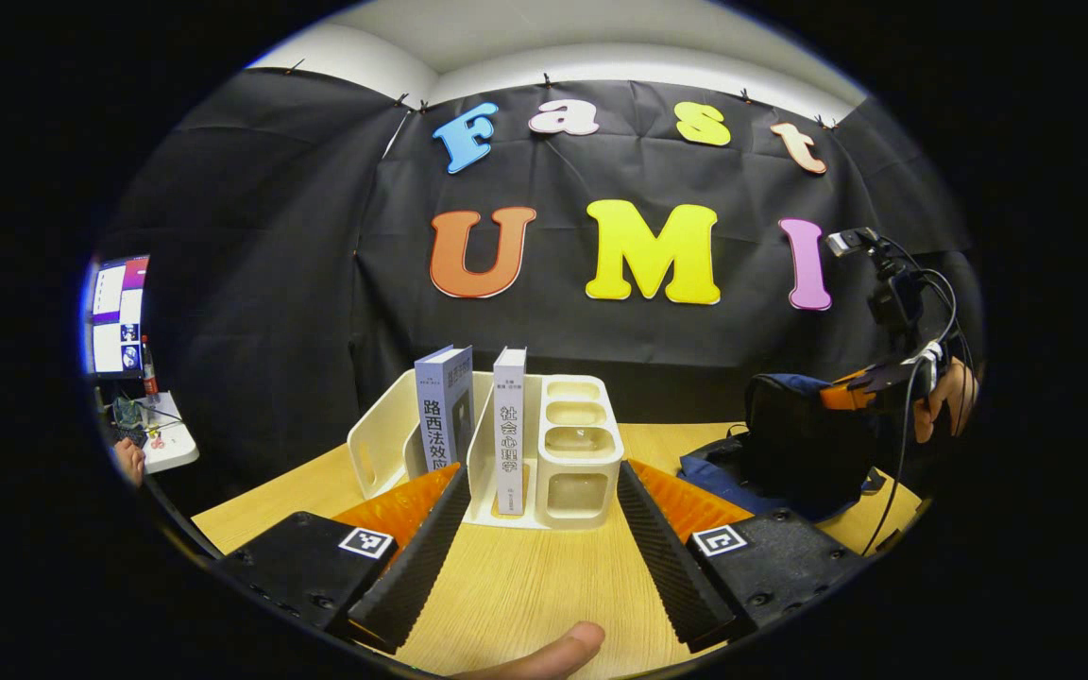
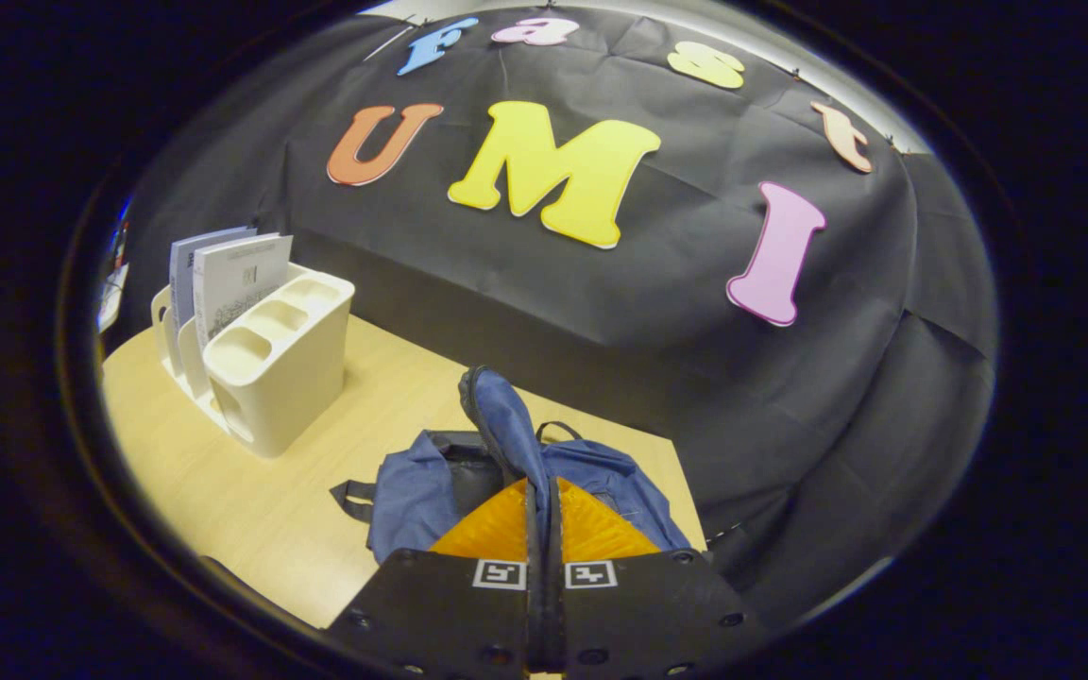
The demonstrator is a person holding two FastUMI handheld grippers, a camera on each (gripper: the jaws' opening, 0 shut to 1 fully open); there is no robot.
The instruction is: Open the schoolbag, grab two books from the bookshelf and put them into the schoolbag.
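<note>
The left gripper (image 1: 535, 529) stood with its jaws spread wide and empty over the table (image 1: 525, 586), a thumb (image 1: 553, 654) of the holding hand showing just below them. Straight ahead, between the jaws' line, stood the rack (image 1: 568, 453), pale plastic, with two books upright in its slots. The white book (image 1: 509, 430) sat nearest the gripper's centre line, spine outward; the grey book (image 1: 445, 408) stood one slot to its left. Both looked like stiff, moderately heavy paperbacks with smooth covers, likely to slide if pinched lightly. A firm hold across the spine, around mid-height, seemed the safest, since each divider leaves little room at the foot.

The right gripper (image 2: 542, 529) had its jaws pressed together on a fold of the bag (image 2: 506, 425), lifting a ridge of blue cloth just ahead of its tips. The bag lay on the table in front of and below it, soft and limp, apt to sag shut unless held up. The rack stood far off to that gripper's left (image 2: 270, 378).
</note>
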